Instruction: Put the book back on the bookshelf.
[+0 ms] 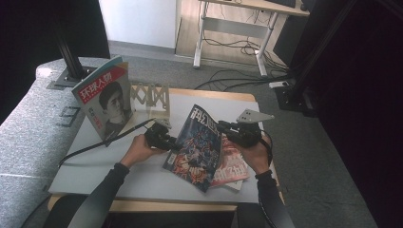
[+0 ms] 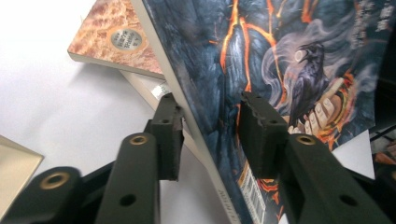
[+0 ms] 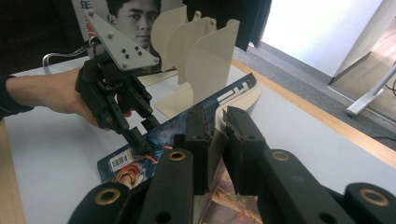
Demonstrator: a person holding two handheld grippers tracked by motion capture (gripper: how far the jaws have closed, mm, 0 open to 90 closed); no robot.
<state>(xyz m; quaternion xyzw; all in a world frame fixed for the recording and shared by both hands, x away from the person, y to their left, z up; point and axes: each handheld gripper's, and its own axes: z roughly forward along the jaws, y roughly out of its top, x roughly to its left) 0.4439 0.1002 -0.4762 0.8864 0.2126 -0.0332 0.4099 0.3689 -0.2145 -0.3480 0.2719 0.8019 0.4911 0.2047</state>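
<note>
Grey carpet and a tangle of cables sit behind your worktop, which has a white sheet over a wooden top. Your left forearm comes in from the bottom, sleeve dark, hand wrapped round the left tool with the wrist roughly level and the jaws pointing right toward the dark magazine. That magazine is tilted up off the worktop, over a reddish magazine that lies flat underneath it.

In the left gripper view the left tool straddles the spine edge of the dark magazine: one jaw behind the cover, one in front over the raven artwork. They've just been closing in on it, but there's a gap at both pads, so it isn't clamped as far as you can see.

Your right hand sits on the far side, knuckles up, with the right tool reaching left. In the right gripper view the right tool is pinched onto the magazine's page edge, cover and pages between the pads.

Readable stuff: big stylised white characters on the dark cover, too warped for me to read properly, and a barcode near its corner. Propped in the cream rack at the back is a portrait magazine with "环球人物" in white on red.
</note>
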